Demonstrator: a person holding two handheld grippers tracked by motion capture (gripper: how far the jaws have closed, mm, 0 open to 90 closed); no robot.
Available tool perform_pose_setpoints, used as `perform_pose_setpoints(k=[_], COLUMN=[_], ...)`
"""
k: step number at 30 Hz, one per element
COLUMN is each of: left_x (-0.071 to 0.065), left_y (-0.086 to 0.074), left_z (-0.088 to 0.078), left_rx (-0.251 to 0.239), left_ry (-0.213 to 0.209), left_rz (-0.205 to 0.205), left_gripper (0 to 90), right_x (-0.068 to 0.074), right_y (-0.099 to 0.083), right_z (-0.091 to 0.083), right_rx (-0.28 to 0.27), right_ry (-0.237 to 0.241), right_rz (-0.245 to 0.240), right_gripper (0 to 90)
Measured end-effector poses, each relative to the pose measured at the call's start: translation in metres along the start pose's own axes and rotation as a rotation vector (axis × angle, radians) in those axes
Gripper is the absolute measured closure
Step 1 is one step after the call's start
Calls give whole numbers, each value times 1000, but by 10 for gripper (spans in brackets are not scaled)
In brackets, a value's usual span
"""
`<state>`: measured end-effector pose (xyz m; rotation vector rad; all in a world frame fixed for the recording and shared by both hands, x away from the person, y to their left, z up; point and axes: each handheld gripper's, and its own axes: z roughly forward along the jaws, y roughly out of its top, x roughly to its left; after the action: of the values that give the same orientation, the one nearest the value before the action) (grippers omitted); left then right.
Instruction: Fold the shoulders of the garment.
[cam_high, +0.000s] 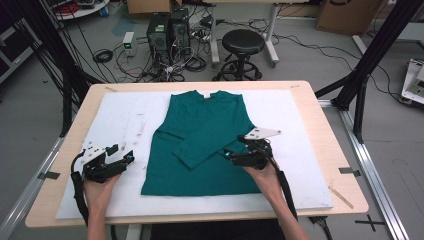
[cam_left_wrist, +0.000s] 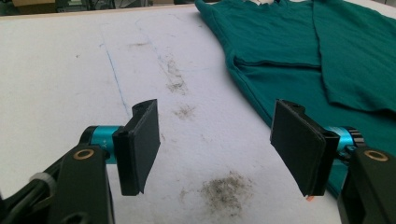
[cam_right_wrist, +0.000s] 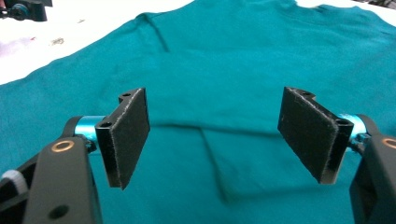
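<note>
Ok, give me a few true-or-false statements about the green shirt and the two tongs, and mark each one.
1. The green shirt lies flat on the white mat. True.
2. The right tongs are clamped on a sleeve. False: the jaws stand open over the shirt with nothing pressed between them.
3. The left tongs are open, over bare mat beside the shirt. True.
4. Both sleeves stretch straight out to the sides. False: one sleeve is folded slantwise across the front.
5. The shirt's collar points toward the person. False: the collar is at the far side and the hem is nearest the person.
</note>
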<state>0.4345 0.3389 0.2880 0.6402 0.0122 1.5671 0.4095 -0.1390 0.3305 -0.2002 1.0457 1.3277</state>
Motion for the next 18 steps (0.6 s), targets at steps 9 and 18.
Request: perform_pose_setpoints(k=[9,18], left_x=[0,-2], left_y=[0,0], left_z=[0,0], left_rx=[-2,-1], left_ry=[1,5], left_rz=[0,17], left_gripper=[330,328], right_x=[-33,-56], right_y=[-26,-44], right_z=[-45,-71], right_rx=[-93,-116], right_ry=[-122,-210], right_rz=[58,94], right_gripper=[260,260])
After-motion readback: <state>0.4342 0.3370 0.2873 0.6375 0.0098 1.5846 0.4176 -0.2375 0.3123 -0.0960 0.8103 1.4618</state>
